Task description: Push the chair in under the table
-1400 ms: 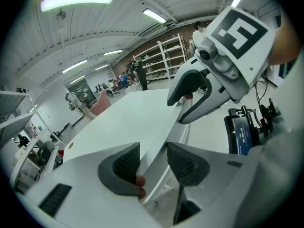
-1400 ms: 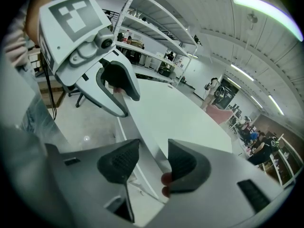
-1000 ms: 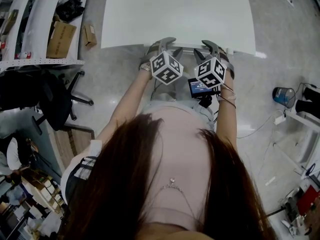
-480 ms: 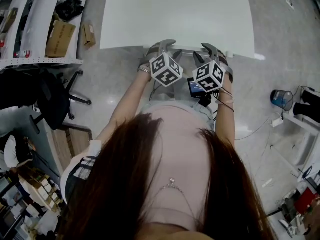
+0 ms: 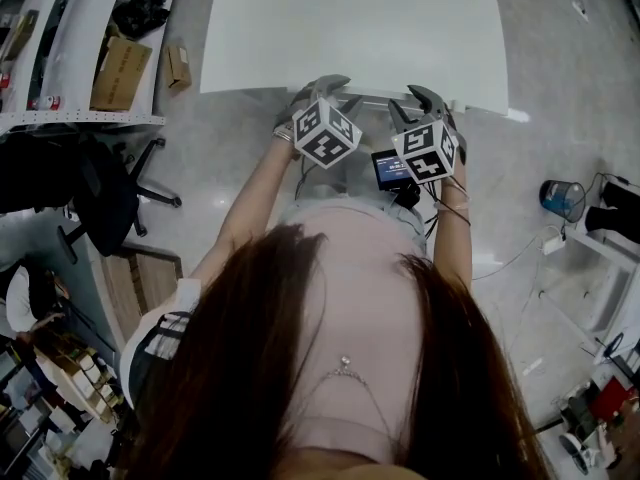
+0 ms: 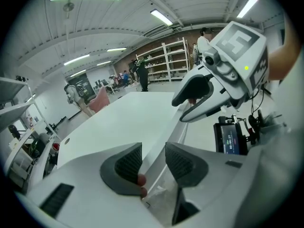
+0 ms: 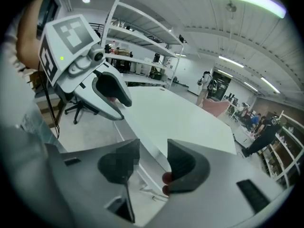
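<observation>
The white table (image 5: 350, 28) fills the top of the head view, and both grippers are held at its near edge. My left gripper (image 5: 335, 93) is open. Its jaws have just been closing a little, and only the table's edge (image 6: 156, 141) shows in the gap between the pads (image 6: 128, 163). My right gripper (image 5: 410, 103) is open too, with the same edge (image 7: 152, 151) running through its gap. The one chair in view is a black office chair (image 5: 105, 198), far to the left of the table. My body and arms hide the floor just below the grippers.
A small screen unit (image 5: 392, 168) hangs under the right gripper, with cables. White shelves with cardboard boxes (image 5: 120, 68) line the left side. A blue bucket (image 5: 565, 193) and cords lie on the floor at the right. People stand far off beyond the table (image 6: 140, 72).
The right gripper's marker cube has rolled a little. The left cube has shifted slightly up and left. Both grippers stay at the table's near edge.
</observation>
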Motion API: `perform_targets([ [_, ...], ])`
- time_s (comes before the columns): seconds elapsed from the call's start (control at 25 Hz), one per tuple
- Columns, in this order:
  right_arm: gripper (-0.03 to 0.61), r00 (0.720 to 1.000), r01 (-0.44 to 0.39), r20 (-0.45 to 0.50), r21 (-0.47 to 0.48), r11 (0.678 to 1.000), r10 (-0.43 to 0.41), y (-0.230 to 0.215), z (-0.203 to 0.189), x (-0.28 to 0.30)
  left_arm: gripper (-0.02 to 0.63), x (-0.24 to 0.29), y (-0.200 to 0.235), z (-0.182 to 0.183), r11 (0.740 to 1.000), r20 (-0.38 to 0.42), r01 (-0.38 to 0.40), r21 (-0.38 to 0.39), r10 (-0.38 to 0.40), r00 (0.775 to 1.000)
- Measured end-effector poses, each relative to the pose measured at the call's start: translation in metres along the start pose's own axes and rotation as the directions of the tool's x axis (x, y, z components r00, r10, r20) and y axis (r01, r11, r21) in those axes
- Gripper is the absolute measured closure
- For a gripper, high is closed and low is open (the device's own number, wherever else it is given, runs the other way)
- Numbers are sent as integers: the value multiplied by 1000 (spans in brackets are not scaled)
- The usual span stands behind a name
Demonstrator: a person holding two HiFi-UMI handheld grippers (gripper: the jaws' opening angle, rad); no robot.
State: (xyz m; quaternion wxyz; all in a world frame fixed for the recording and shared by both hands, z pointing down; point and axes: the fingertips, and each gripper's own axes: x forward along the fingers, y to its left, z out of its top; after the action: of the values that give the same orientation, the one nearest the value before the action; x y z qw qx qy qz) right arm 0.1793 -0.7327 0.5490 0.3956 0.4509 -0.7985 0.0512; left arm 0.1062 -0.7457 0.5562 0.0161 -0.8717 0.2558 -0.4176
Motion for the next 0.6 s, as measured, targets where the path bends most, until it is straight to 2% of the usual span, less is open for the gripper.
perform_targets([
  [0.16, 382, 997, 36, 59, 67, 997, -40, -5, 7, -21, 488, -22, 10, 7, 997, 46, -68, -34, 70, 997],
  [0.36, 382, 988, 60, 129, 153, 986, -80, 3, 10, -49, 488, -56, 4, 7, 993, 90, -89, -71, 95, 991],
  [0.44, 383, 983, 69, 155, 189, 980, -100, 9, 12, -64, 488, -75, -2, 8, 989, 132, -91, -113, 106, 986],
  [0.6, 433, 966, 104, 203, 257, 961, -159, 18, 18, -89, 489, -110, -16, 8, 972, 234, -56, -228, 111, 966],
])
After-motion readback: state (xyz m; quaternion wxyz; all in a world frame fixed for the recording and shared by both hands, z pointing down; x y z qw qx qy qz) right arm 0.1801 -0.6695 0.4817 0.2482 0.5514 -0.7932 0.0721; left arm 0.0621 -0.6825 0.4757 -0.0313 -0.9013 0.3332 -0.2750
